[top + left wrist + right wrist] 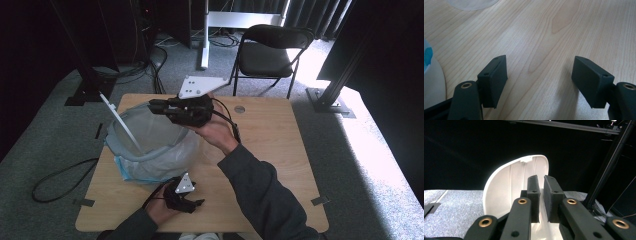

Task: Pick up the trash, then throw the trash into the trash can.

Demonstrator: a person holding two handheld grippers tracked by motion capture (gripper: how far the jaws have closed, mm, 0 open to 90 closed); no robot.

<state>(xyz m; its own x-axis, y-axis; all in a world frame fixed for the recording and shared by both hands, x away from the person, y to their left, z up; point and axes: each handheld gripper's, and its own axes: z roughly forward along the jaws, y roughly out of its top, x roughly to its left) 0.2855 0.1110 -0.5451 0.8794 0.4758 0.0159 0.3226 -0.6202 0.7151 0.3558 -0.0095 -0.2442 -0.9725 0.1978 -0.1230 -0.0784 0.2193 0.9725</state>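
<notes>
High view: the right gripper [156, 106] reaches over the bin [150, 150] on the table's [280, 150] left side, its jaws nearly together by the raised white lid [120, 122]; whether they pinch anything I cannot tell. The left gripper [192, 202] rests near the front, jaws apart. Move the lid slowly so the bin stays put.

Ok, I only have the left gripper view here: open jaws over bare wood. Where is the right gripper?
Observer: The right gripper is raised over the far rim of the bag-lined bin, at the table's left side.
Operator: Is the bin open?
Observer: Yes. Its white lid stands tilted up, straight ahead of the right gripper's jaws.
Operator: Is that gripper holding anything?
Observer: Its jaws are almost together, with a thin gap between them. I cannot tell whether anything is pinched there.
</notes>
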